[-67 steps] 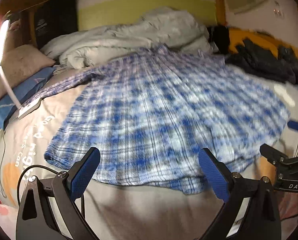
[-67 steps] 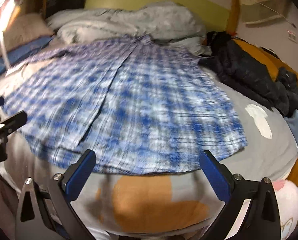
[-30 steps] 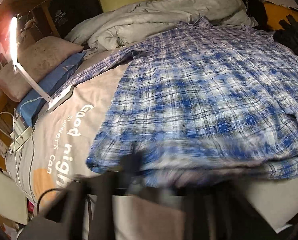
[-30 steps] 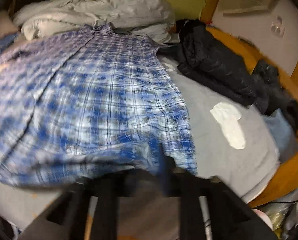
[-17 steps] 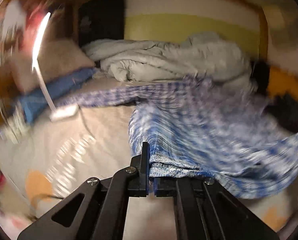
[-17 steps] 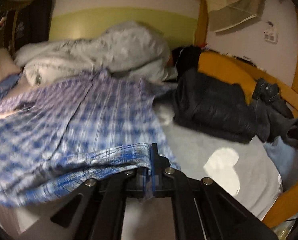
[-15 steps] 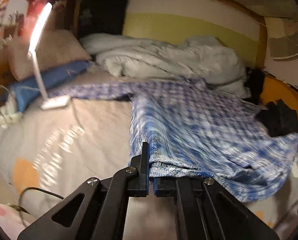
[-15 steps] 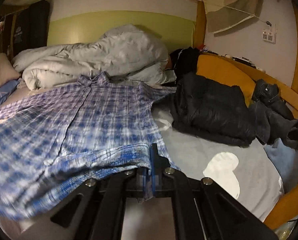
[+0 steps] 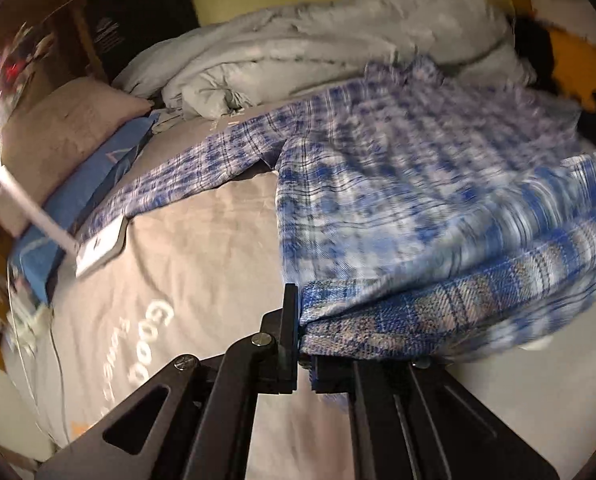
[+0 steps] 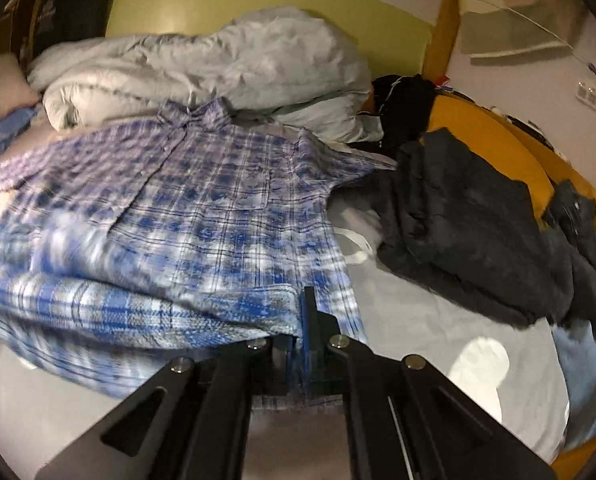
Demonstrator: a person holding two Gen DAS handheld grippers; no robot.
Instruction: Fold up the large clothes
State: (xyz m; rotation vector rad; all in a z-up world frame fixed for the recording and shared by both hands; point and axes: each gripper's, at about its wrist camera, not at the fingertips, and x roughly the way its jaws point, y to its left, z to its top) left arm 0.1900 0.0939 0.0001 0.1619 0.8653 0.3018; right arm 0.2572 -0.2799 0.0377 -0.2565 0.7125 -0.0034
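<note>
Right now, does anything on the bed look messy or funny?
Yes. The crumpled grey duvet is heaped against the headboard behind the blue plaid shirt, and dark jackets lie dumped beside it. The shirt's hem is lifted, pinched in both the left tool and right tool.

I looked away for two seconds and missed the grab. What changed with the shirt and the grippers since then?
Both grippers were open above the hem; now the left gripper and right gripper are shut on the plaid shirt, one at each bottom corner, and have lifted the hem up and forward over the body. The collar end, the grey duvet and the dark jacket stayed put.
</note>
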